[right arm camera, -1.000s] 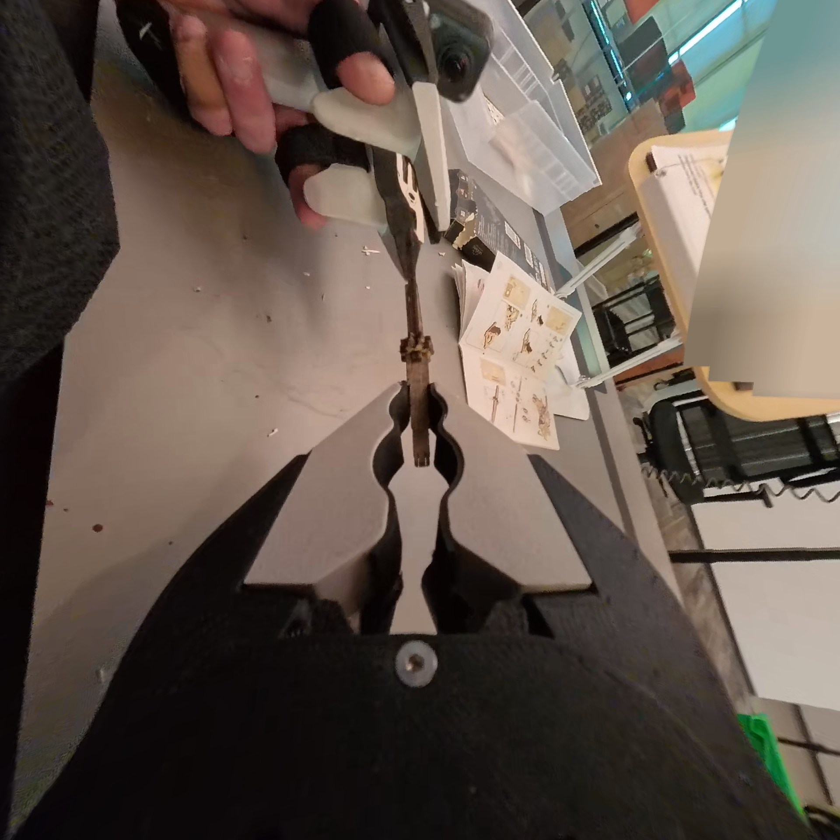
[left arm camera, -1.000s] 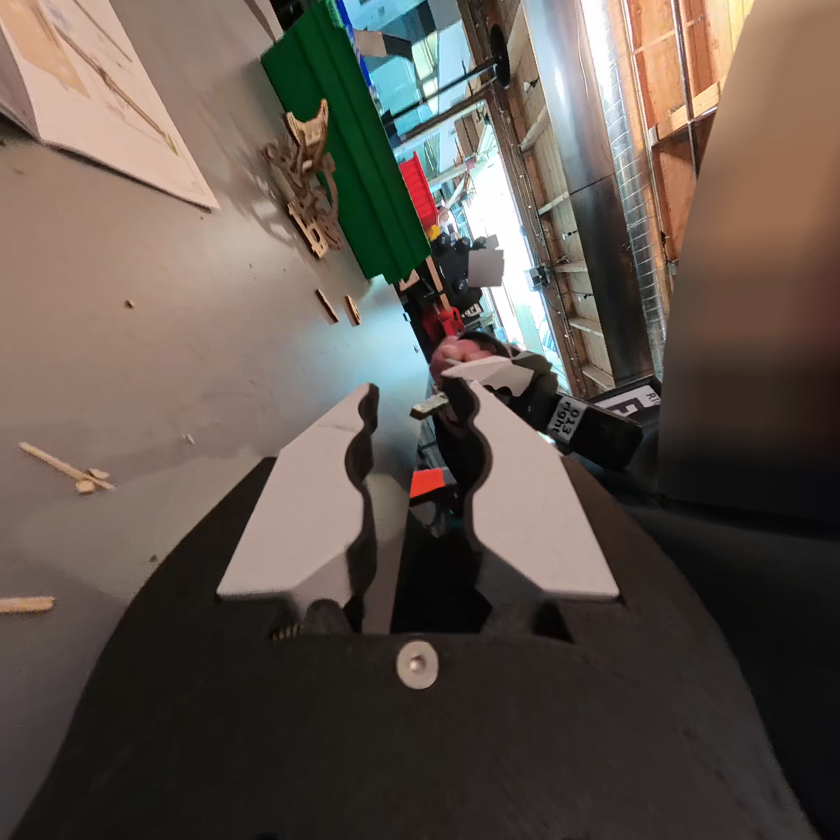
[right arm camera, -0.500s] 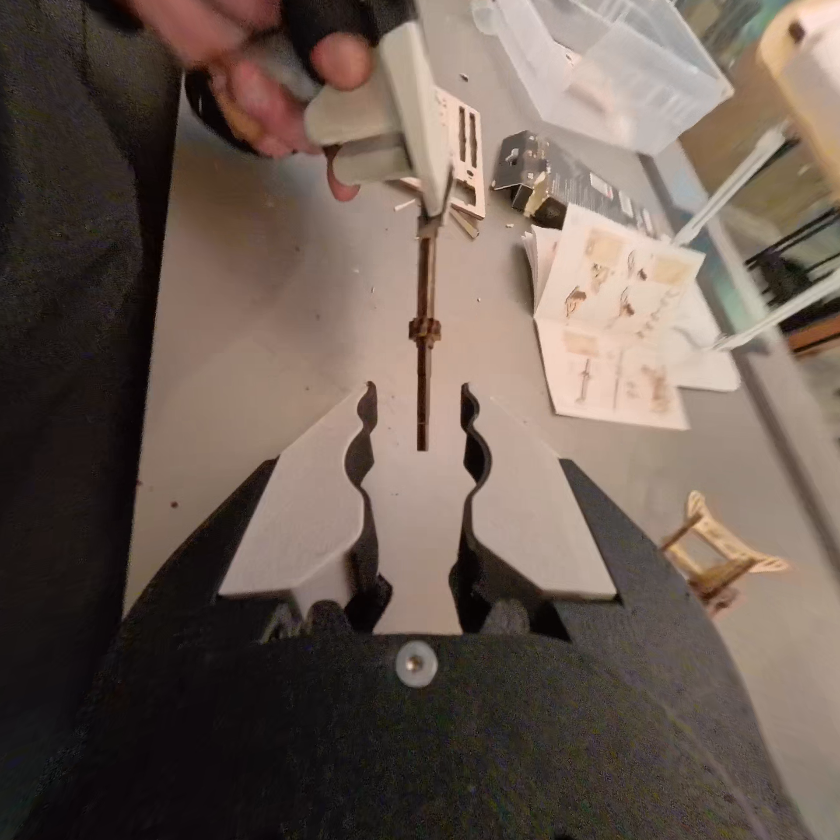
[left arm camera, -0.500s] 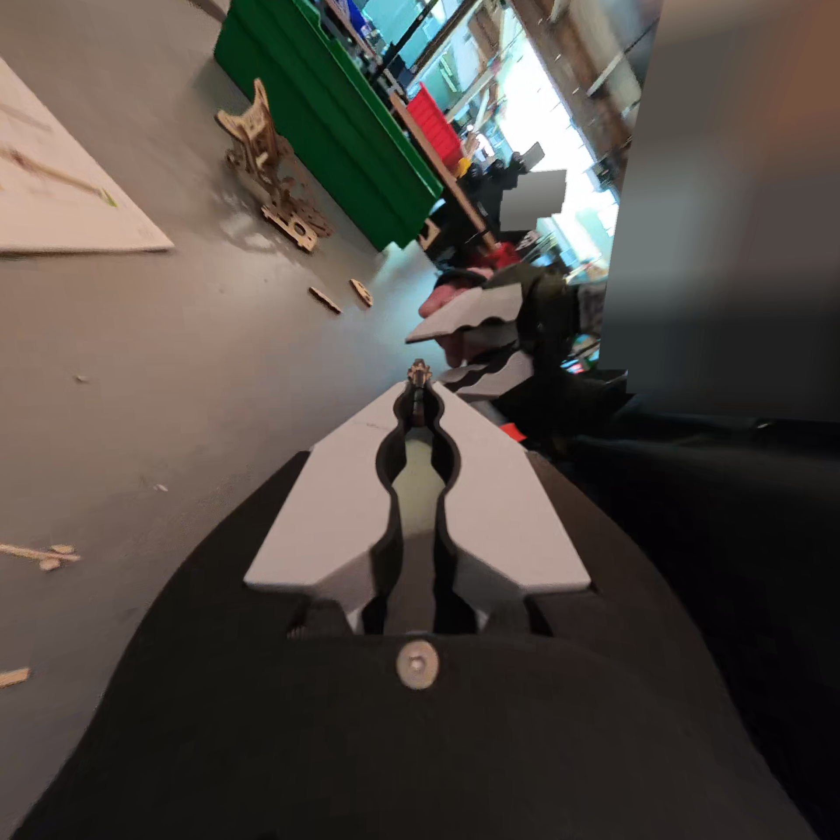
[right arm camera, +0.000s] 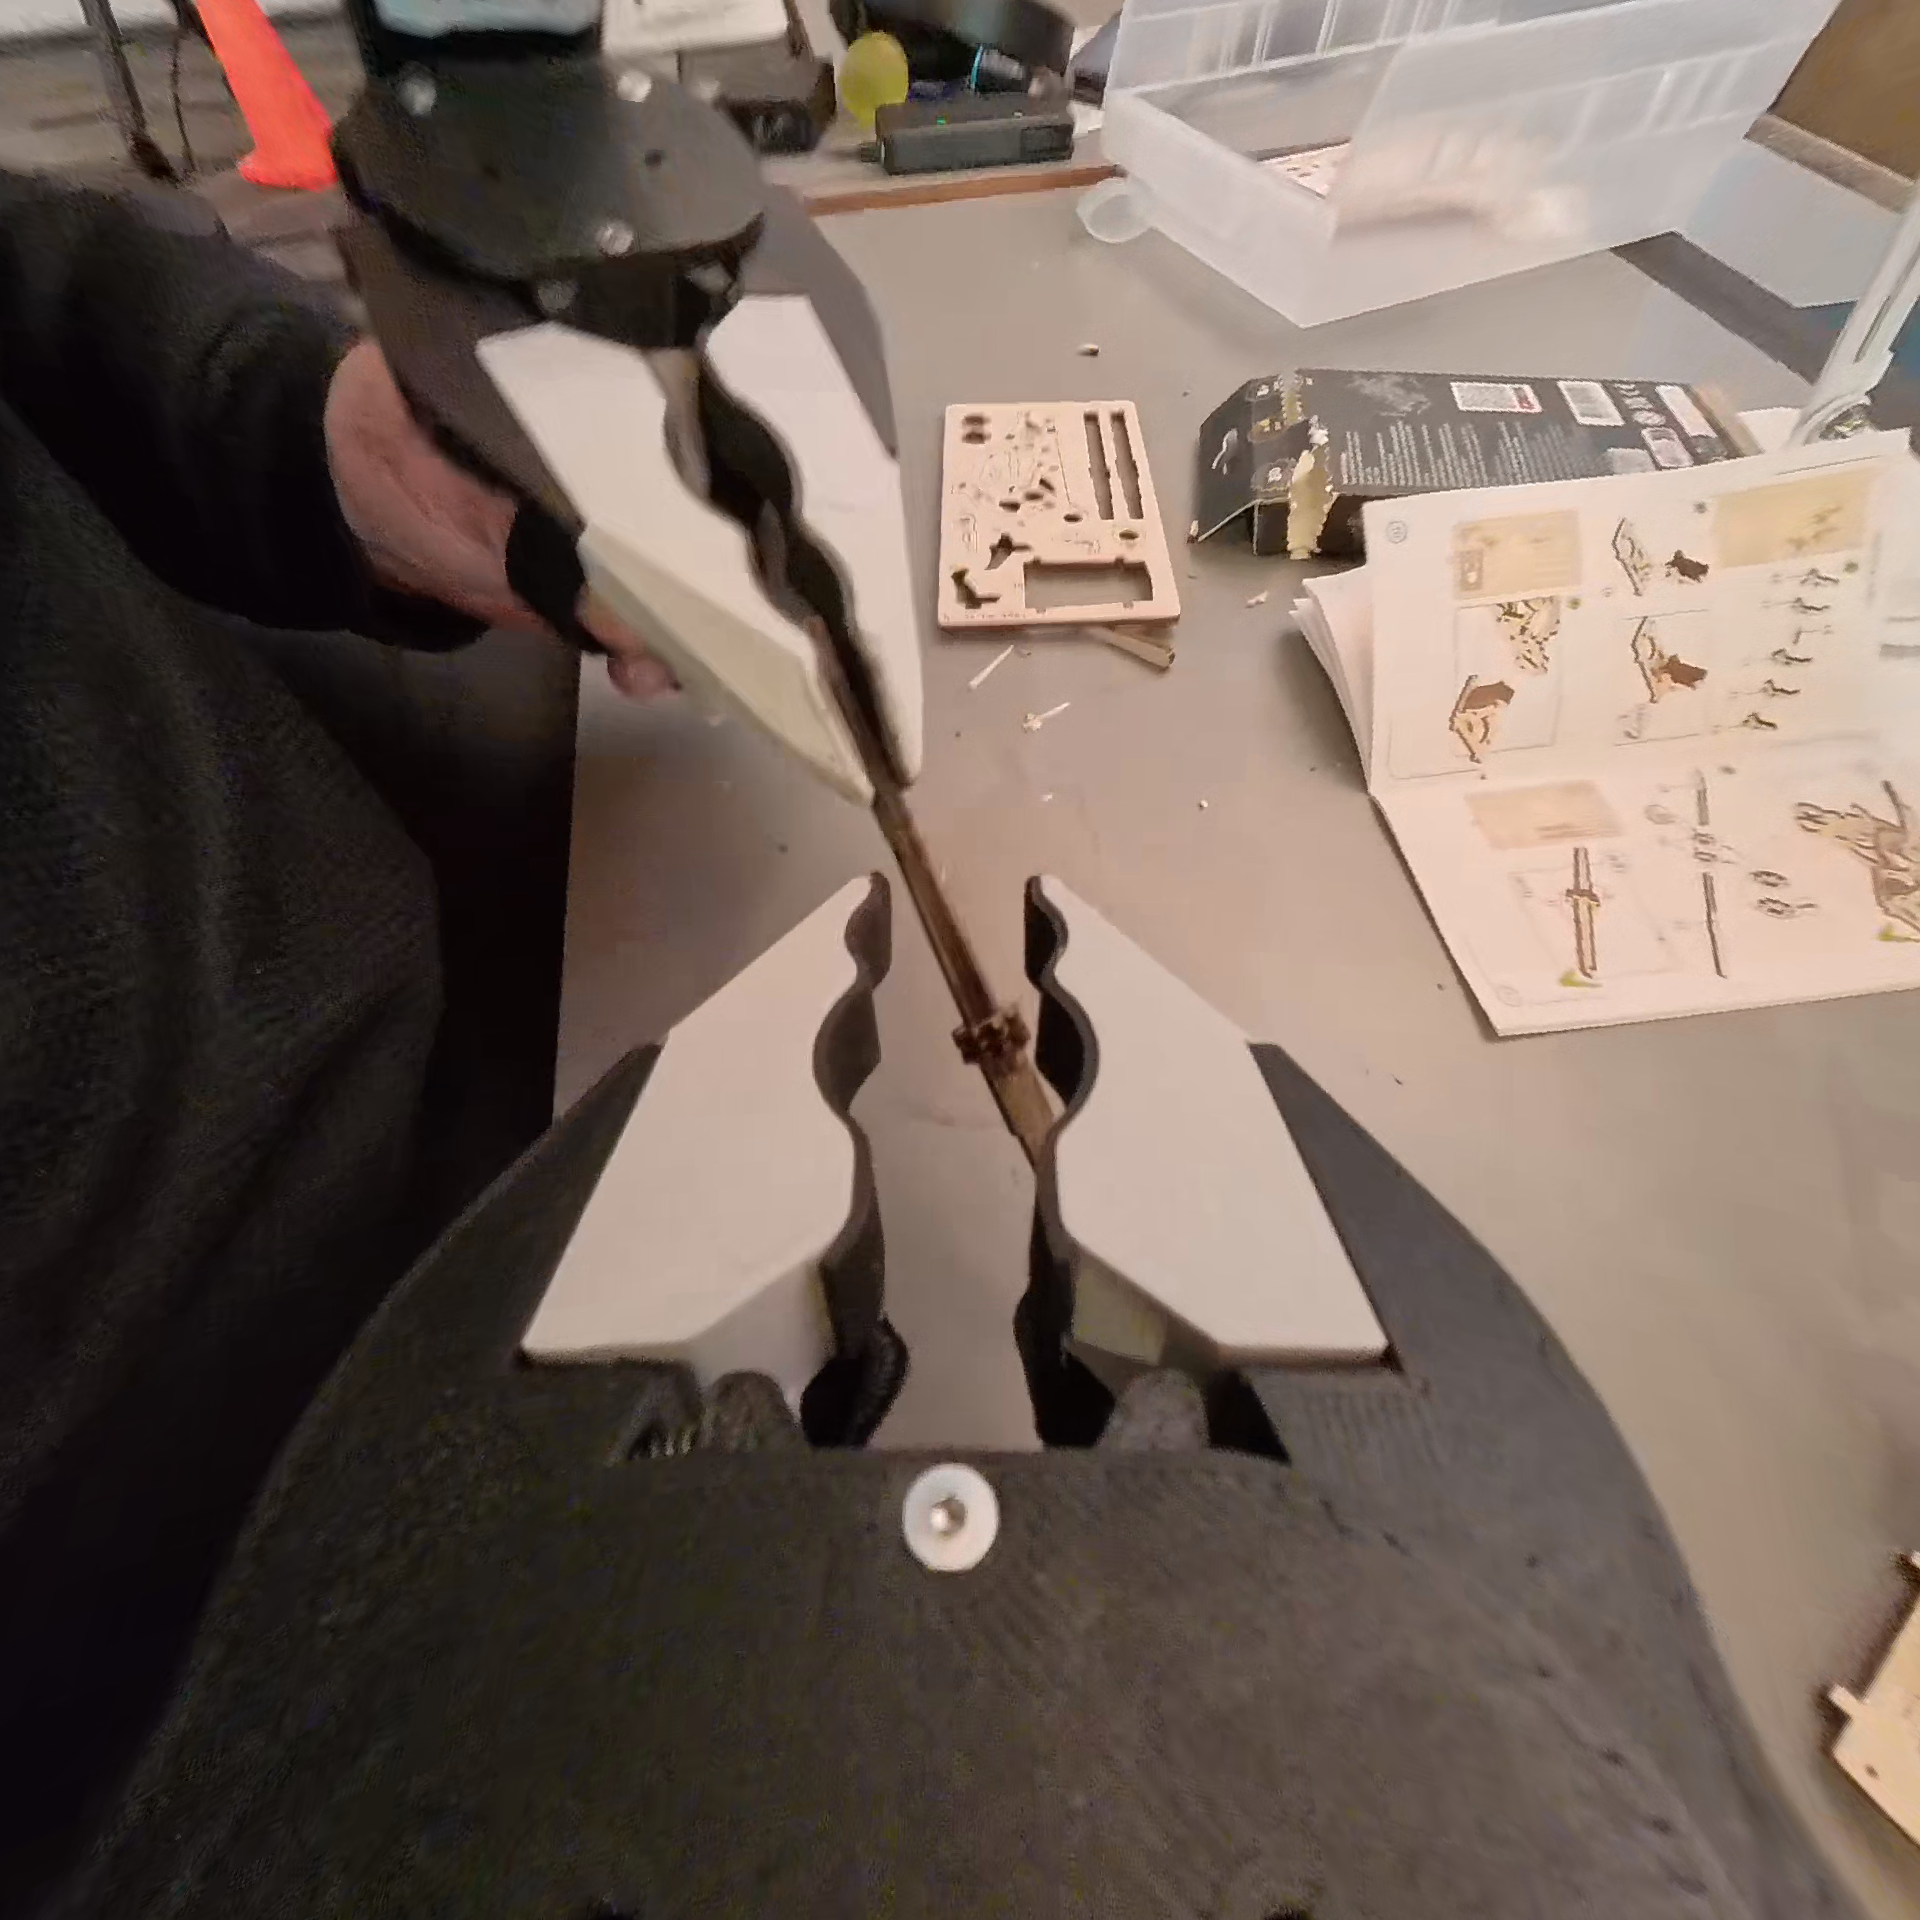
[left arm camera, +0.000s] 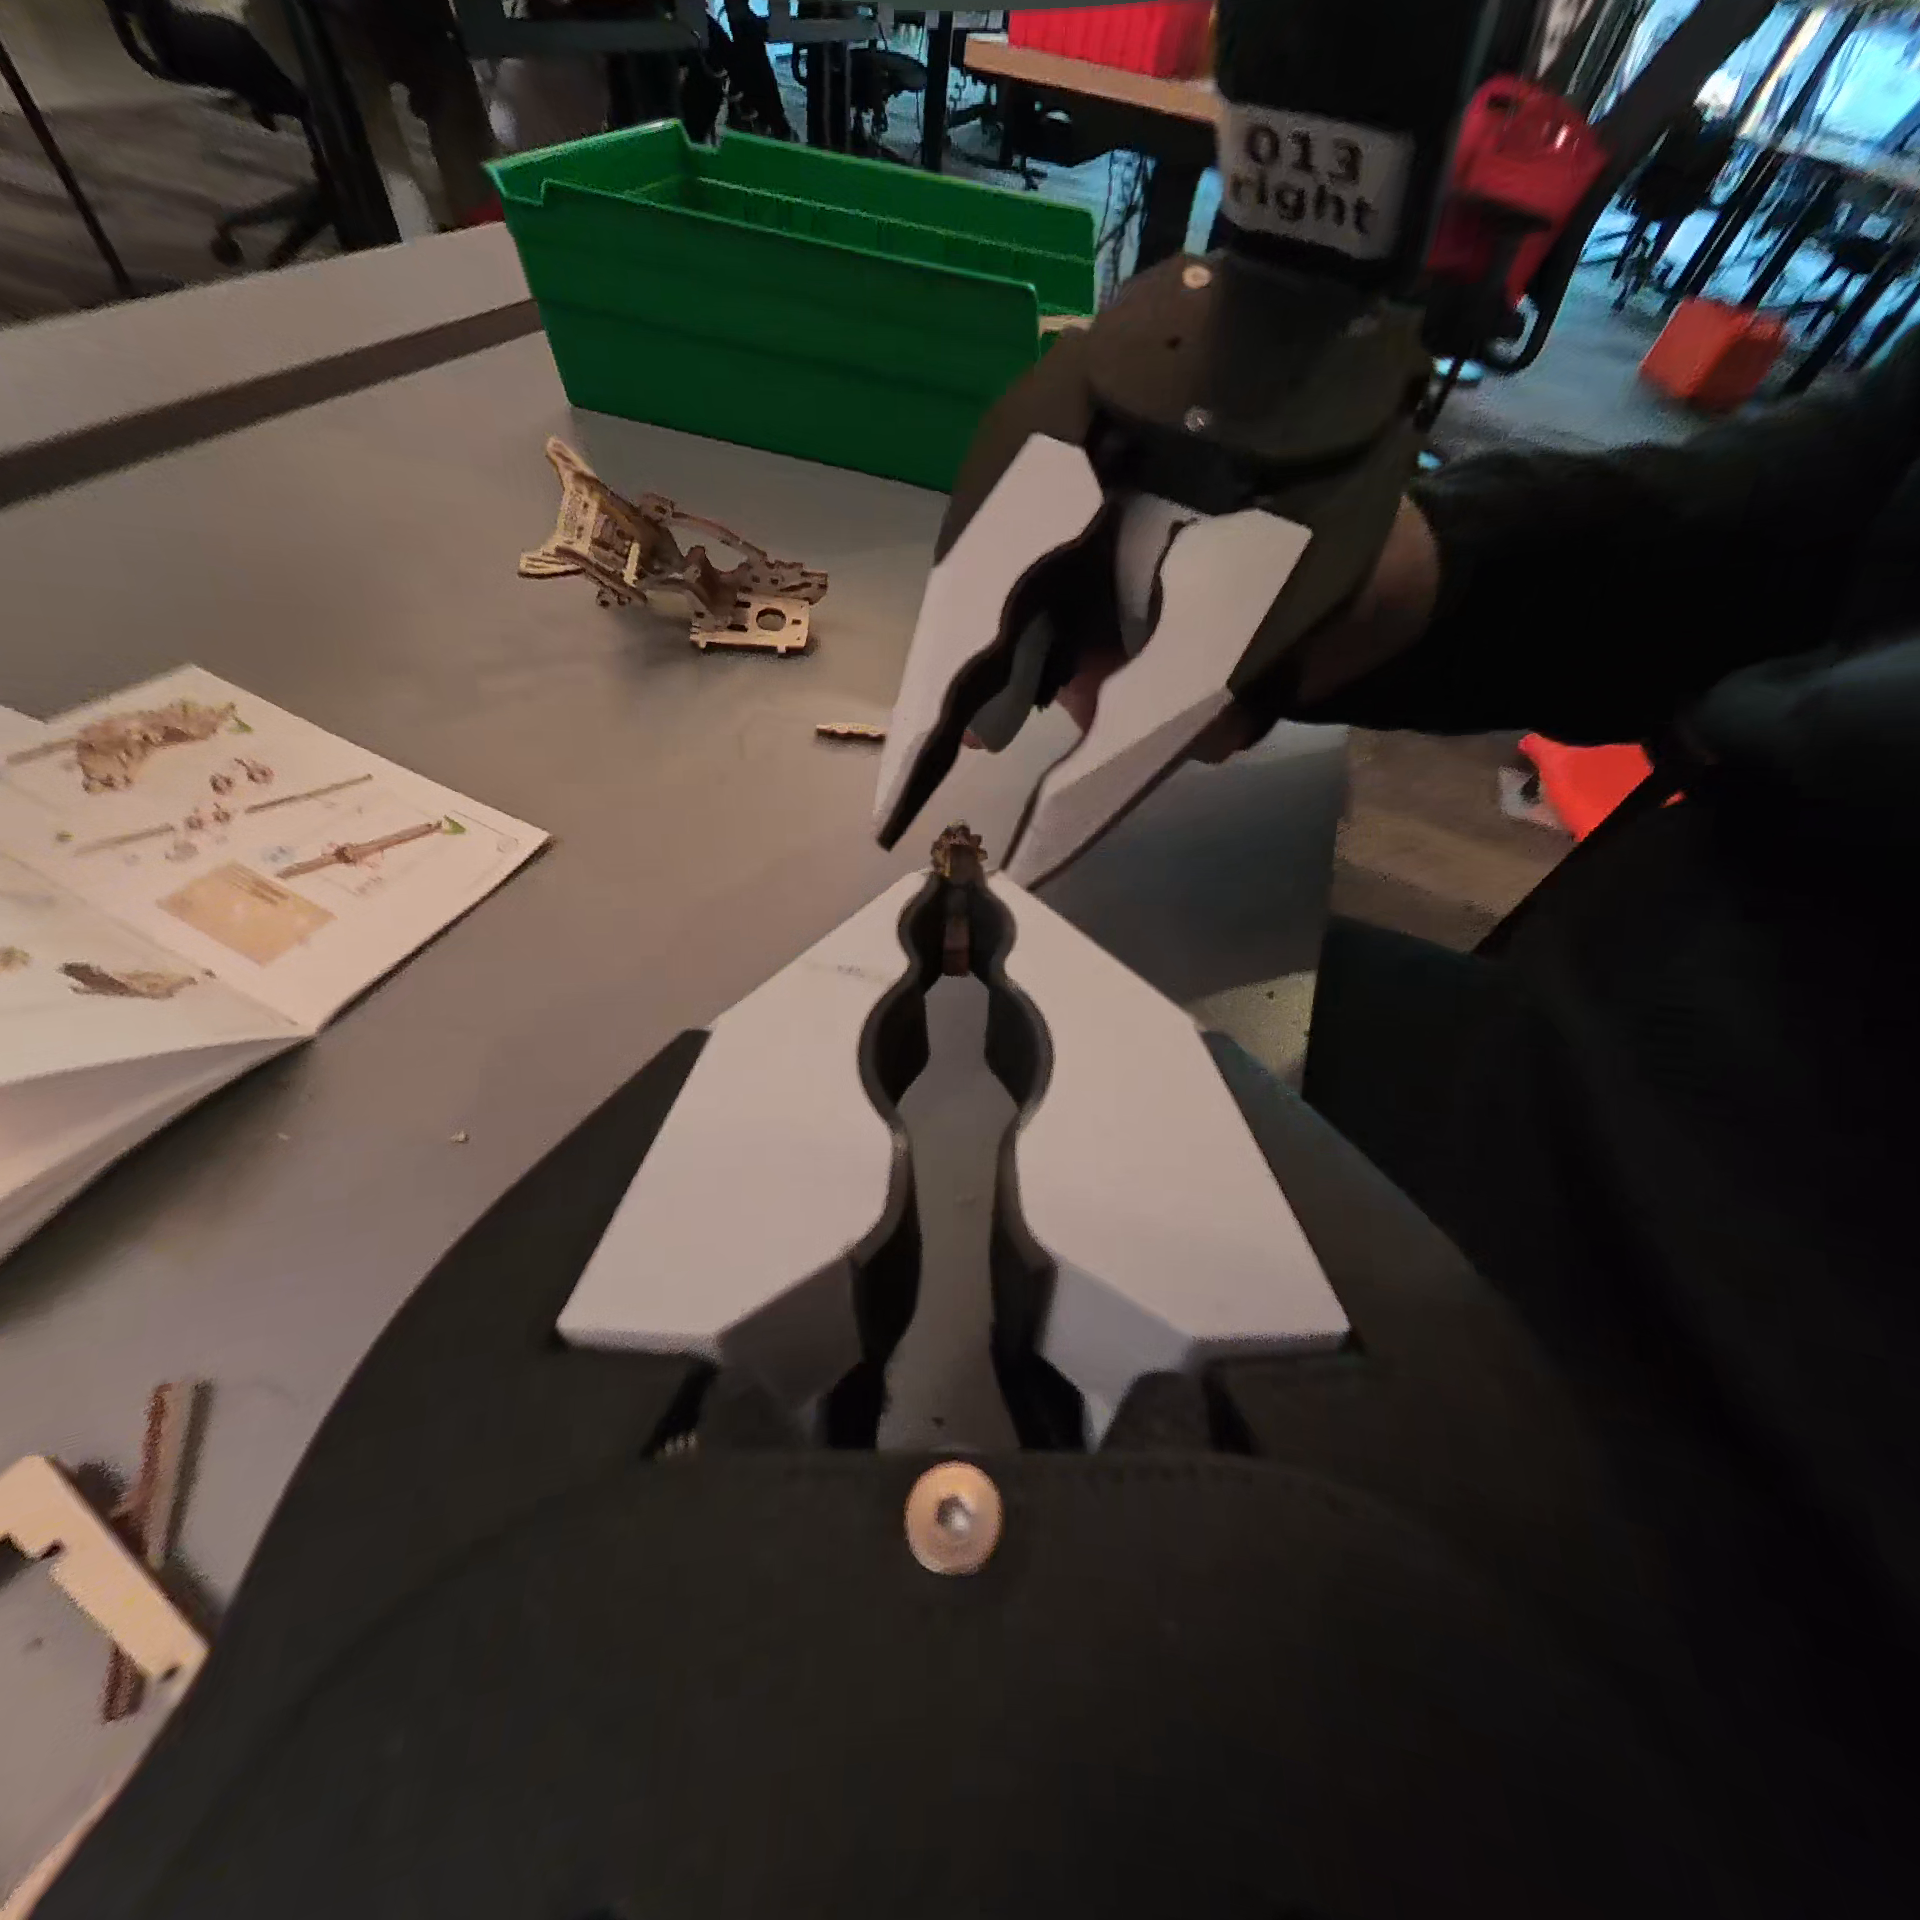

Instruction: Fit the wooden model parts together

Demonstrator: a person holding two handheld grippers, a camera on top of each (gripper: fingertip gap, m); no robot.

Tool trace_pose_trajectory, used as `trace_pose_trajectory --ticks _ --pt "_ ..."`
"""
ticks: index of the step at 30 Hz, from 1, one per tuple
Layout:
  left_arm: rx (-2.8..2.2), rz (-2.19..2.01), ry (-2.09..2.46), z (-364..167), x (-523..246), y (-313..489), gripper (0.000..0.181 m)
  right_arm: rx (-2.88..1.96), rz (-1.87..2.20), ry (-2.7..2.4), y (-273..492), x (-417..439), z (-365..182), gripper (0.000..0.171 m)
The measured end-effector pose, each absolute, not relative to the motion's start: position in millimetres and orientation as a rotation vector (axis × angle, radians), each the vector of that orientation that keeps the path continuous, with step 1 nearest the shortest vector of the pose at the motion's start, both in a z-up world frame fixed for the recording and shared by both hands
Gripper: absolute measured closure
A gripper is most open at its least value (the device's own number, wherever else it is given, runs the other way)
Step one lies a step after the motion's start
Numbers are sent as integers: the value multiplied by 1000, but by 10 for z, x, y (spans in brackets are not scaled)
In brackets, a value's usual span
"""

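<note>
A thin wooden axle rod (right arm camera: 940, 935) with a small gear collar (right arm camera: 992, 1037) is the held part. My left gripper (left arm camera: 954, 888) is shut on one end of it; the gear tip (left arm camera: 956, 847) pokes out past the fingertips. In the right wrist view the left gripper (right arm camera: 885, 781) comes in from the upper left, held by a hand. My right gripper (right arm camera: 958, 885) is open. The rod runs slanted between its fingers and lies close to the right finger (right arm camera: 1174, 1143). A partly built wooden model (left arm camera: 665, 566) lies on the grey table (left arm camera: 416, 520).
A green bin (left arm camera: 790, 312) stands behind the model. An open instruction booklet (right arm camera: 1662, 748) lies to one side. A punched wooden sheet (right arm camera: 1055, 520), a black box (right arm camera: 1455, 436) and a clear plastic case (right arm camera: 1403, 156) lie farther back. A small loose wooden piece (left arm camera: 850, 732) lies nearby. Left and right tips are no more than a few centimetres apart. It is some 20 centimetres from my right tips to the partly built wooden model (left arm camera: 665, 566).
A second ago the right gripper was shut on the rod and the left was open. The left then shut on the rod and the right opened. Both views have swung level.
</note>
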State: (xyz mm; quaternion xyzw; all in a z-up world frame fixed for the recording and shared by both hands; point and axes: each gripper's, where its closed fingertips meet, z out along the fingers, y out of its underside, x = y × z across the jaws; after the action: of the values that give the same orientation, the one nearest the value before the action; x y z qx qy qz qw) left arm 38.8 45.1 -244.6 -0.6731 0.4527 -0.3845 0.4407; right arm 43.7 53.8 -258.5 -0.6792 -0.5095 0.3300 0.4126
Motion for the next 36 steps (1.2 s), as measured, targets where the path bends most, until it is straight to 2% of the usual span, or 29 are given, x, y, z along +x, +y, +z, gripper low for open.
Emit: trace_pose_trajectory --ticks 11,19,26,29,34,36 --pt "-1601 -609 1224 -2449 437 496 179 -1875 1062 -1077 568 405 -2554 161" --pt "-1586 -488 1294 -2549 439 471 179 -1933 1010 -1148 529 388 -2678 165" --pt "-1591 -450 1311 -2598 431 473 178 -1981 962 -1150 539 408 -2740 163" --pt "-1597 -467 1283 -2566 413 488 179 -2012 847 -1152 607 482 -2806 171" --pt "-1698 -609 1146 -2551 364 557 179 -1936 970 -1122 555 469 -2647 171" --pt "-1743 -682 1080 -2548 342 600 179 -1903 905 -1169 564 475 -2656 165"
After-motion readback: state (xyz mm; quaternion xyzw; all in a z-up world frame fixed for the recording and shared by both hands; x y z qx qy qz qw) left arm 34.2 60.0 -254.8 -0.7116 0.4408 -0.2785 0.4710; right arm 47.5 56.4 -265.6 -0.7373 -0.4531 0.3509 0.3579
